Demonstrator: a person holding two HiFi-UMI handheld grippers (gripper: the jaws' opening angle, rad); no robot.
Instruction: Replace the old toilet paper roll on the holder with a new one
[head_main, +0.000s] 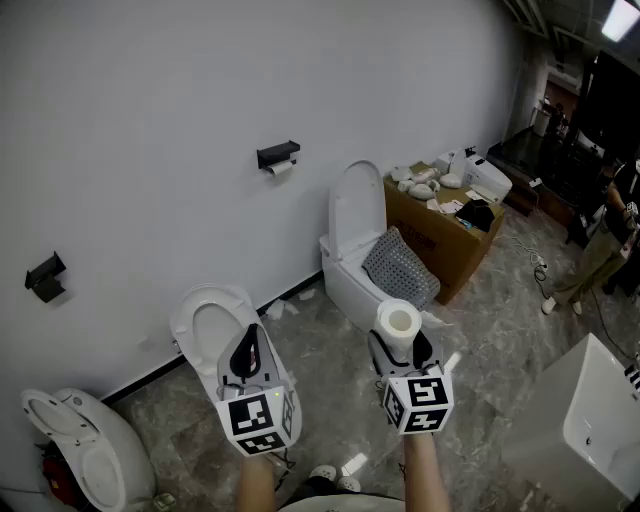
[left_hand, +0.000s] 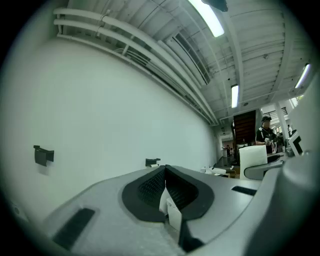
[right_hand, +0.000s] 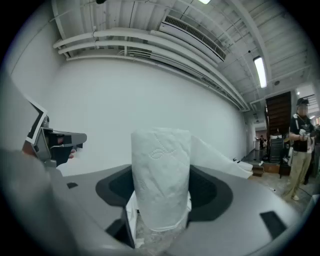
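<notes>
On the white wall hangs a black holder (head_main: 278, 154) with the small old roll (head_main: 282, 169) under it; the left gripper view shows this holder (left_hand: 152, 161) far ahead. My right gripper (head_main: 401, 347) is shut on a full white toilet paper roll (head_main: 398, 324), held upright with a loose sheet trailing to the right. In the right gripper view the roll (right_hand: 161, 170) fills the space between the jaws of the right gripper (right_hand: 161, 197). My left gripper (head_main: 249, 352) is shut and holds nothing; its pads (left_hand: 150, 186) meet in the left gripper view. Both grippers are well short of the wall.
A second black holder (head_main: 45, 277) is mounted lower left on the wall. Three white toilets stand along it: one with a raised lid (head_main: 356, 215) and a grey cushion (head_main: 399, 268), one (head_main: 205, 325) under my left gripper, one (head_main: 85, 455) at bottom left. A cardboard box (head_main: 437, 238) and a person (head_main: 603, 245) are to the right.
</notes>
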